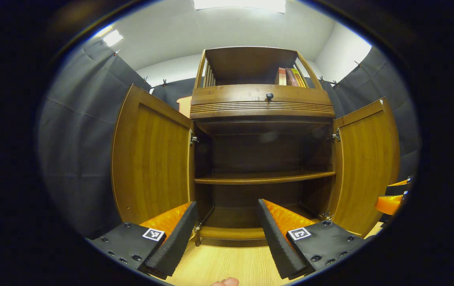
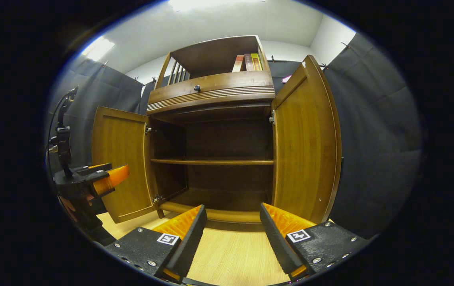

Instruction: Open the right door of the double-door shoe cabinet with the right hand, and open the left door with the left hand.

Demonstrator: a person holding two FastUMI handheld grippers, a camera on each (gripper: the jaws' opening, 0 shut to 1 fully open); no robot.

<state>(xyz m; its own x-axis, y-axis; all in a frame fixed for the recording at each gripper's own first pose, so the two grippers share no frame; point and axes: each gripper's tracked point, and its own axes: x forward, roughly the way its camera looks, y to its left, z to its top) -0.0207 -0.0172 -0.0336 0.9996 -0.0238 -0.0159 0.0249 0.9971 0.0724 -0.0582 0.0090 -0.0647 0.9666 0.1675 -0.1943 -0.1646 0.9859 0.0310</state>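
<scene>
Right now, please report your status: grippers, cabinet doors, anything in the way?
Left gripper and right gripper open, empty. Brown wooden left door and right door swung open. No obstruction seen.

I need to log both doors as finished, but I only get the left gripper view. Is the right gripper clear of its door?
Observer: Yes. The right gripper view has the right gripper open, nothing between its fingers, with the right door swung wide beside it.
Operator: How does my left gripper look from there?
Observer: The left gripper sits low in front of the open left door; I cannot tell whether they touch.
</scene>
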